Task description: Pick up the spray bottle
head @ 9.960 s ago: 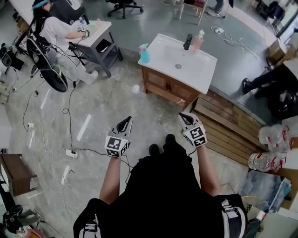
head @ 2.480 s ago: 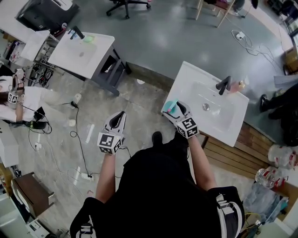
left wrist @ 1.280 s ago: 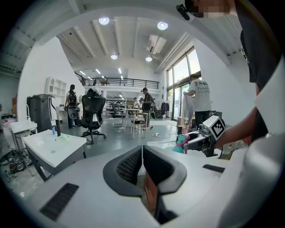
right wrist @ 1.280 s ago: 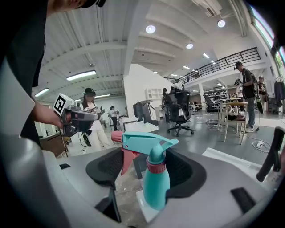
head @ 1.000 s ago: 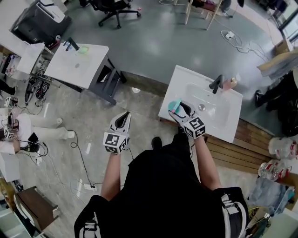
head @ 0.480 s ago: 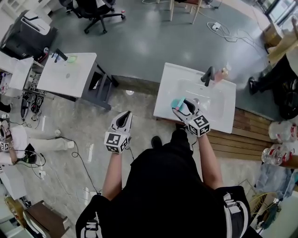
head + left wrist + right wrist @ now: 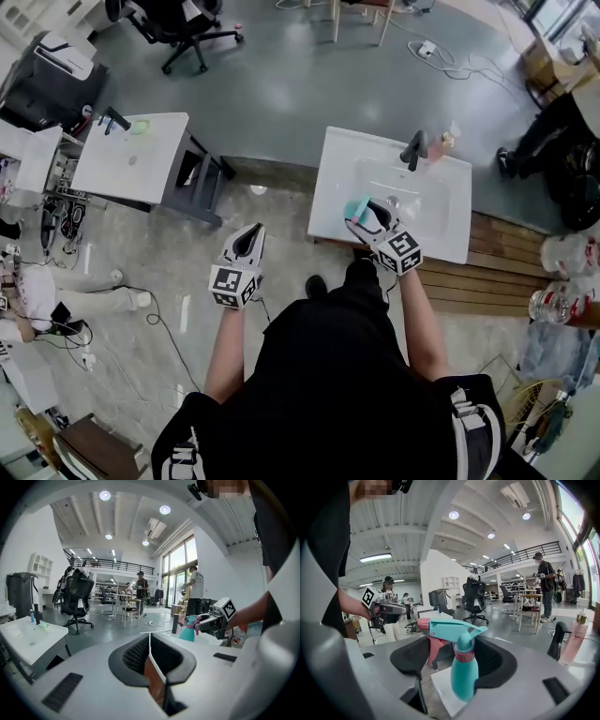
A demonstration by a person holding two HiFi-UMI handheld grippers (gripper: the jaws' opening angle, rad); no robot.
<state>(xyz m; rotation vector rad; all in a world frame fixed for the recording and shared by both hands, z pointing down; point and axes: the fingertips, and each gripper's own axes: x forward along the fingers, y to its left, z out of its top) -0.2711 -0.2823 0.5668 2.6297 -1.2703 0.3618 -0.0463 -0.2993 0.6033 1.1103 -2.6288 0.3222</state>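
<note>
Right claw [image 7: 452,660]: I am closing it part-way around the body of the spray bottle [image 7: 464,674], with the ribbed pads bearing on both flanks.
Left claw [image 7: 150,656]: I am carrying it empty with the jaws pressed together, left of centre in the head view, above the floor.
Spray bottle, place: it is standing upright in the right claw, centre-right of the head view, over the near-left corner of the white desk [image 7: 328,187] with the basin.
Nozzle and trigger: the teal head and pink trigger are pointing to the left of the right gripper view.
Risk, slip: the body is looking smooth and rounded, so I am judging that it could slide down or twist if the grip loosens.
Risk, tilt: the head is overhanging to one side, so a quick swing could tip the bottle in the pads.
Risk, collision: the black faucet [image 7: 413,148] and the pink soap bottle [image 7: 575,641] are standing further back on the desk, so reaching forward could knock them.
Hidden: the bottle's base is being cut off by the claw body, so I cannot tell whether it is clear of the desk.
Hard to make out: the opaque body is hiding how full the bottle is.
</note>
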